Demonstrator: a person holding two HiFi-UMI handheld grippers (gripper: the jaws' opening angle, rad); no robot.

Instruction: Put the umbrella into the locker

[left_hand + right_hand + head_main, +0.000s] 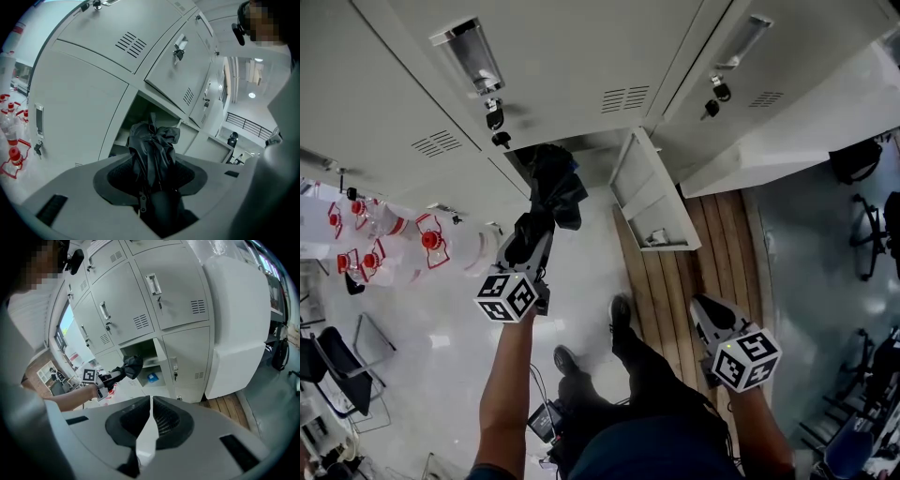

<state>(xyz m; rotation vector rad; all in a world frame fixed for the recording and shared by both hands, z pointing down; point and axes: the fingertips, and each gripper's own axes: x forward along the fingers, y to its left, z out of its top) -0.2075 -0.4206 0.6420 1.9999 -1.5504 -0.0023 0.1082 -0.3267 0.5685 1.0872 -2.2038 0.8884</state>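
Fingers [116,177] of the left gripper [152,161] clamp the umbrella [153,140], its length pointing ahead of them into the locker [143,107]; right gripper [150,423] closed, empty.

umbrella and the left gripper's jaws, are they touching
Touching. The left gripper view shows the left gripper closed on the folded black umbrella, its jaws pressing the fabric from both sides.

Glossy white floor [441,347], wooden plank strip [717,244] beside it, black chairs [336,370] at both edges, red-capped bottles [431,242]
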